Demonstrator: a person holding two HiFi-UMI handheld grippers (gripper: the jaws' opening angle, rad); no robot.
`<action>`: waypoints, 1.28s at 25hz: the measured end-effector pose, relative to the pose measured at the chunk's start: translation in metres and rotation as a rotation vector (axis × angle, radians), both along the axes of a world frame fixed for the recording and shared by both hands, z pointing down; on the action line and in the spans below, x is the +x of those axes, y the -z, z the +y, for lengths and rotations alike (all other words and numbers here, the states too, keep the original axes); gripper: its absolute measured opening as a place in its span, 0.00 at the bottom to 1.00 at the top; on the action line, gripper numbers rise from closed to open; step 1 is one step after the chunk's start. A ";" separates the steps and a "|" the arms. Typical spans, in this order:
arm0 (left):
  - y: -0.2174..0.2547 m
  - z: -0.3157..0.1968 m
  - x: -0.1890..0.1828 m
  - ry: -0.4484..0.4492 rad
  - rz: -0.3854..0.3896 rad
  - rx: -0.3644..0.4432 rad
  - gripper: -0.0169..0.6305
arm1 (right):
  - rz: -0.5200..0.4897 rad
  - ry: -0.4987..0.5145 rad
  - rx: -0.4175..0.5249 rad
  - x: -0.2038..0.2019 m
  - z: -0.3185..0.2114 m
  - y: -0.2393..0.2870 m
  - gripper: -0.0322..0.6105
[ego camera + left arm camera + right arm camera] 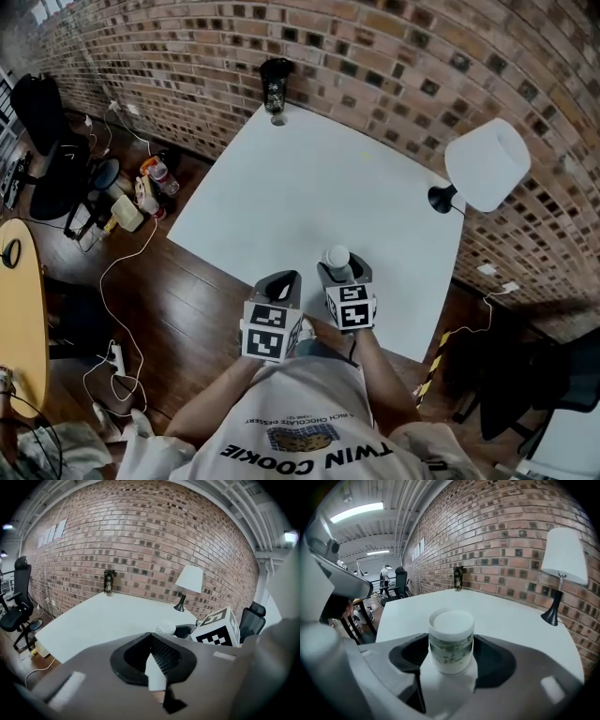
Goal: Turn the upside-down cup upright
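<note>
A white cup (337,258) with a green pattern stands on the white table (309,178) near its front edge. In the right gripper view the cup (451,639) shows a flat white face with a raised ring at its top end. My right gripper (339,269) is open wide around the cup, with a gap between each dark pad and the cup wall (451,654). My left gripper (283,279) hovers just left of it over the table edge, jaws together and empty (154,656). From there the cup (165,628) shows beside the right gripper's marker cube (218,627).
A white-shaded lamp (486,164) stands at the table's right side by the brick wall. A black bottle (275,86) stands at the far edge. On the floor at left lie bottles, cables and a black chair (47,141). A round yellow table (19,309) is further left.
</note>
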State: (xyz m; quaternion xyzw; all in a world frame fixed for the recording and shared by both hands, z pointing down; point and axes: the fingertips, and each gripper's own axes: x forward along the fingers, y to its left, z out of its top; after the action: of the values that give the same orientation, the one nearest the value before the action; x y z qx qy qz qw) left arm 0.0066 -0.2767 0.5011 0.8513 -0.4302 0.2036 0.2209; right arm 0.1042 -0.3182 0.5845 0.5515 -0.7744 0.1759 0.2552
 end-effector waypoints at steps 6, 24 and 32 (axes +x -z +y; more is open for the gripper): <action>-0.002 -0.001 0.000 0.001 0.011 0.001 0.04 | 0.106 0.121 -0.025 -0.005 0.006 0.005 0.50; -0.001 0.004 -0.008 0.026 0.067 -0.008 0.04 | 0.654 0.716 -0.738 0.003 0.061 0.000 0.49; -0.004 0.003 -0.027 0.082 0.070 -0.016 0.04 | 0.861 0.854 -0.901 0.004 0.057 -0.021 0.49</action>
State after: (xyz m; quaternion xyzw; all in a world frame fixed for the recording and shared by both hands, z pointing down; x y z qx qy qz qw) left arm -0.0201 -0.2738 0.5051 0.8376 -0.4553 0.1681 0.2509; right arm 0.1080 -0.2611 0.6057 0.0657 -0.6058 0.1303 0.7822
